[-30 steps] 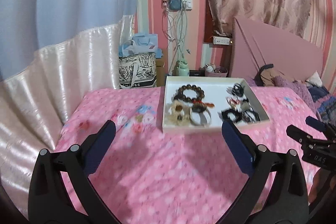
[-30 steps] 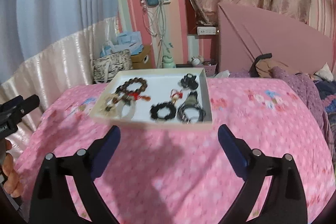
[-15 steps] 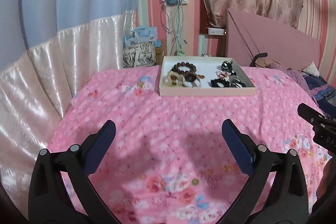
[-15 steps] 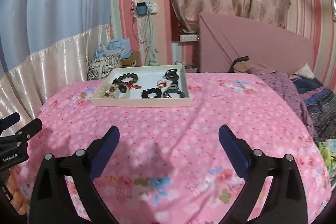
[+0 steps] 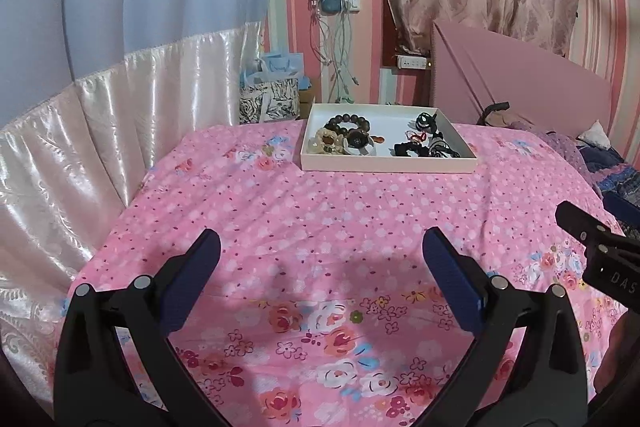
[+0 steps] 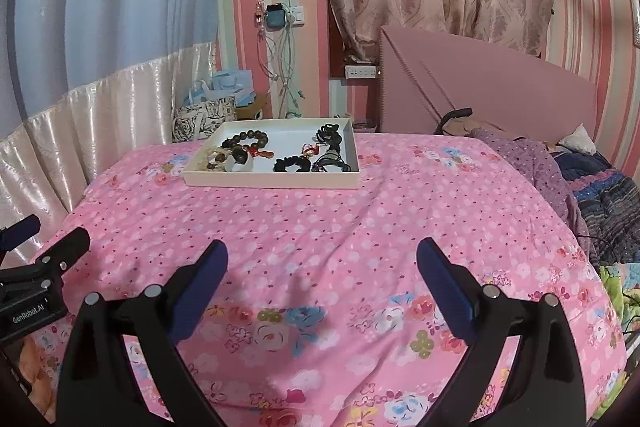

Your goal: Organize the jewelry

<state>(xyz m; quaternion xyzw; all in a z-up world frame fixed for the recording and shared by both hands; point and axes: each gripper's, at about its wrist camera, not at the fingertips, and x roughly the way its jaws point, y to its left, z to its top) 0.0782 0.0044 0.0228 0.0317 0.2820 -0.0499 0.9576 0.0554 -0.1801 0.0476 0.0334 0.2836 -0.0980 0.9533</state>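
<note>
A shallow white tray (image 5: 384,165) sits on the pink floral bedspread at the far side of the bed; it also shows in the right wrist view (image 6: 272,182). It holds a dark bead bracelet (image 5: 347,123), pale and amber pieces on its left side, and black hair ties and cords (image 5: 428,143) on its right side. The bead bracelet (image 6: 245,139) and black pieces (image 6: 330,151) show in the right wrist view too. My left gripper (image 5: 320,259) is open and empty, well short of the tray. My right gripper (image 6: 322,267) is open and empty, also well back from it.
The bed is covered by a pink floral spread (image 5: 320,227). A satin curtain (image 5: 80,131) hangs at the left. Bags (image 5: 272,95) and hanging cables (image 5: 334,39) stand behind the bed. A pink headboard (image 6: 480,83) and rumpled clothes (image 6: 560,167) lie at the right.
Both grippers have pulled back from the tray toward the near side of the bed, so the tray looks smaller and farther. Both stay open and empty.
</note>
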